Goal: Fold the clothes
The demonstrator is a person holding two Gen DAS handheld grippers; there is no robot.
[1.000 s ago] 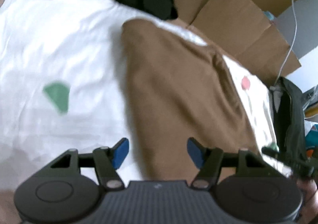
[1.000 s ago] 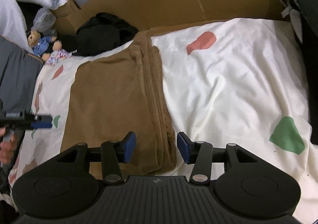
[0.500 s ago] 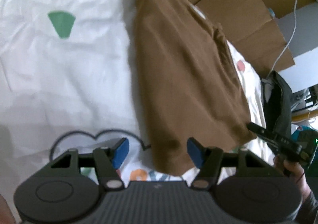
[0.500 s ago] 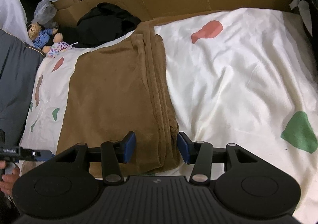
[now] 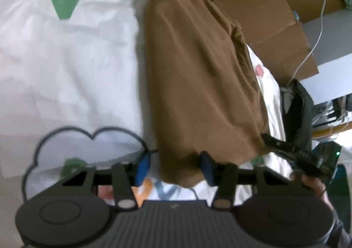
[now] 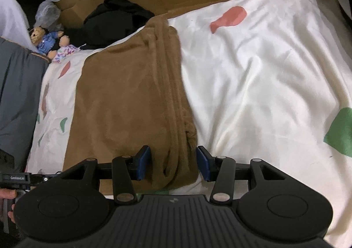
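- The brown garment (image 6: pixel 132 102) lies flat on the white bedsheet (image 6: pixel 264 85), already folded lengthwise, w/ its stacked edges on the side facing the bare sheet in the right wrist view.
- Your left gripper (image 5: pixel 175 168) sits at one near corner, fingers apart. They've just been closing, w/ the hem between them, but the view's too blurry to say the pads bite yet.
- Your right gripper (image 6: pixel 173 163) straddles the layered corner, fingers apart, not pressing cloth.
- Risk: the right side is several layers thick. Pinch too shallow and you prob. lift only the top ones, so the fold splays.
- Risk: the left jaws could catch the sheet along w/ the hem and drag it up.
- Risk: if one corner is gripped before the other, the near edge goes skewed when you lift.
- Vs a sec ago: the left wrist view has swung from mid-garment to the near hem, and both sets of tips are lower and closer to the corners. Right finger gap is unchanged.
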